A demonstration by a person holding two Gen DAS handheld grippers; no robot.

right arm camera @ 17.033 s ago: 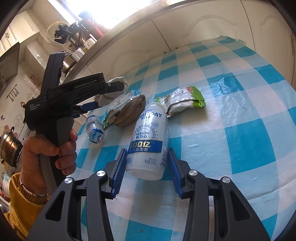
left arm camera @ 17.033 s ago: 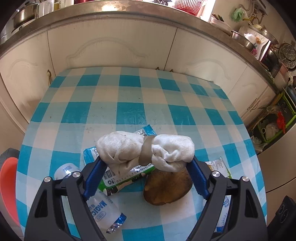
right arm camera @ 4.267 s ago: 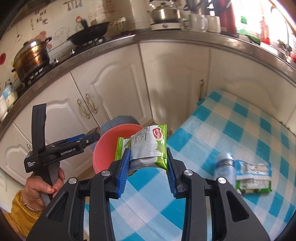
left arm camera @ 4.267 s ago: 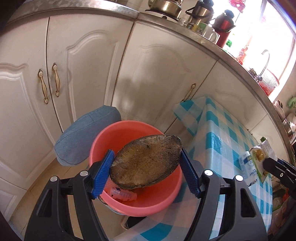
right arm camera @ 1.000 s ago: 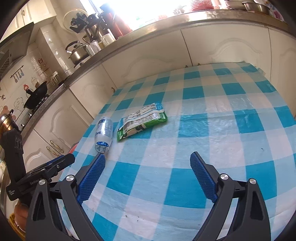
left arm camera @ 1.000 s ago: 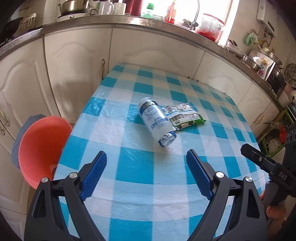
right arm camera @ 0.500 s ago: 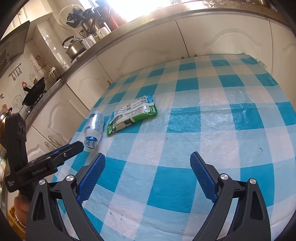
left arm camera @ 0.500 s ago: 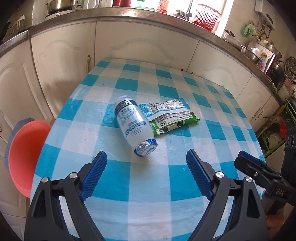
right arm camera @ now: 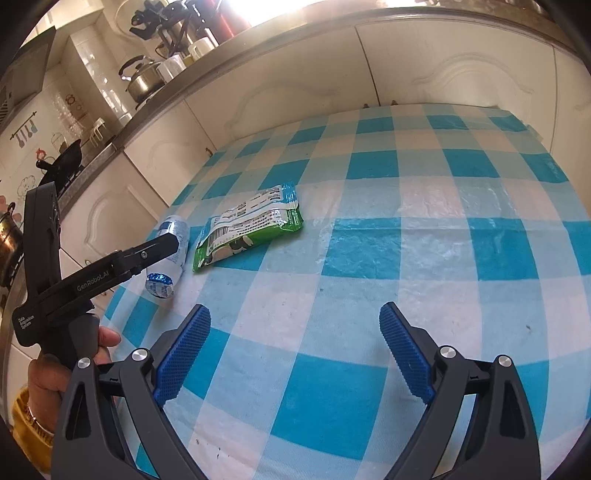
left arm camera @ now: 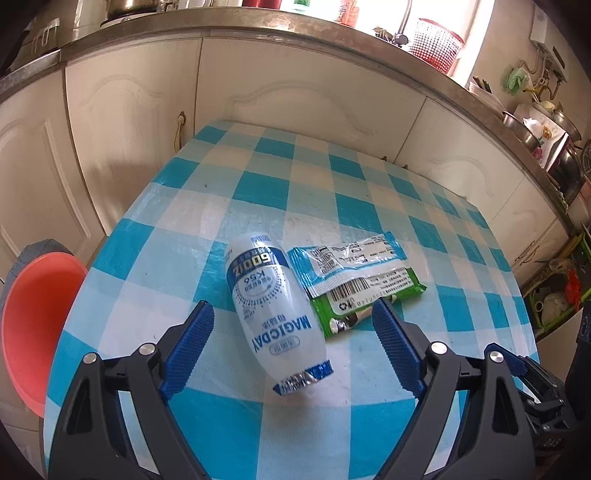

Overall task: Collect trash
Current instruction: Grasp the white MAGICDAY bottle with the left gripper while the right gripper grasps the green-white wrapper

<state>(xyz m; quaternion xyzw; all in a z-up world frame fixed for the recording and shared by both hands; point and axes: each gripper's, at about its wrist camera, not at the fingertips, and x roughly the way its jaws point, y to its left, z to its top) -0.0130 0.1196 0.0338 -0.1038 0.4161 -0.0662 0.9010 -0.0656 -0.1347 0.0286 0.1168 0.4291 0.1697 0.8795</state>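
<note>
Wide open and empty, left tool (left arm camera: 291, 343) straddling light, smooth, likely slippery bottle (left arm camera: 275, 314) lying on worktop (left arm camera: 369, 206); best pinched mid-body; right tool (right arm camera: 295, 350) likewise agape

bright daylight came from the window (left arm camera: 424, 14), blown out up top; glare on the tablecloth (right arm camera: 436, 199); sharp focus, edges bent, corners black.

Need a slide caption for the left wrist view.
Open left gripper straddles white plastic bottle beside green snack wrapper.
</note>
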